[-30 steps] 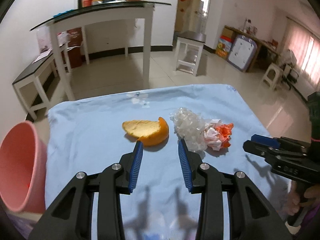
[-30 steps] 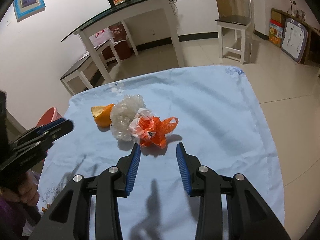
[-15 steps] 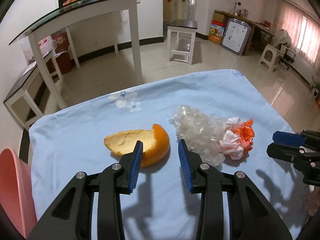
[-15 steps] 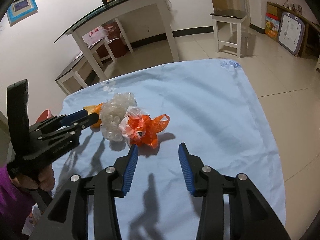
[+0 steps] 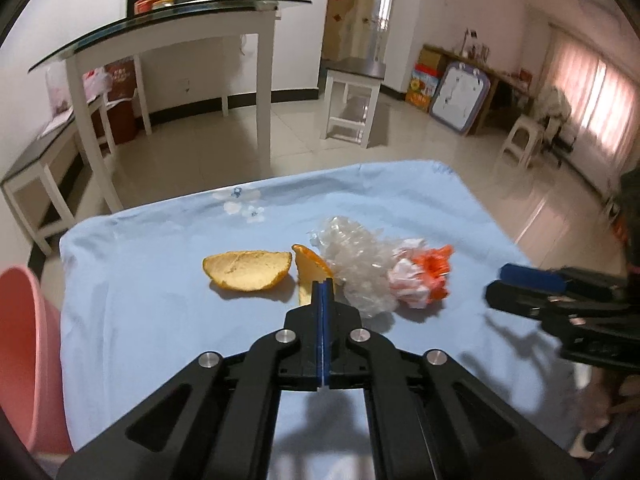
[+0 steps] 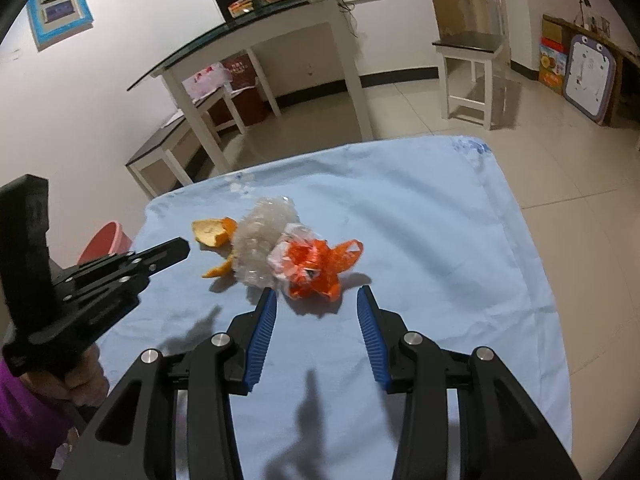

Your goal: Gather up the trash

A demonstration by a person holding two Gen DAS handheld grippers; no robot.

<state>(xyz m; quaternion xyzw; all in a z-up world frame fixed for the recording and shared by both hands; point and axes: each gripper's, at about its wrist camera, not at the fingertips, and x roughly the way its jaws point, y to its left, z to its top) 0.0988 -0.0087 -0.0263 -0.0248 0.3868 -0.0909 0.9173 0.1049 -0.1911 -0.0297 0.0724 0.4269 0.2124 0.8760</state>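
Observation:
An orange peel lies in two parts on the blue cloth (image 5: 140, 320): a flat piece (image 5: 247, 270) and an upright strip (image 5: 310, 276). My left gripper (image 5: 323, 285) is shut with its tips at the strip's near edge; I cannot tell whether it pinches it. Right of the peel lie a clear crumpled plastic wad (image 5: 356, 264) and an orange-and-white plastic bag (image 5: 424, 276). My right gripper (image 6: 316, 300) is open, just short of the bag (image 6: 316, 264). The peel (image 6: 212, 232) and my left gripper (image 6: 182, 246) also show there.
A pink bin (image 5: 20, 360) stands off the table's left edge; it also shows in the right wrist view (image 6: 106, 240). Beyond the table are tiled floor, a glass-topped white table (image 5: 180, 20), a bench (image 5: 40, 160) and a stool (image 5: 352, 92).
My left gripper has shut and the peel now shows as two parts, one upright at the tips. My right gripper has moved closer to the orange bag.

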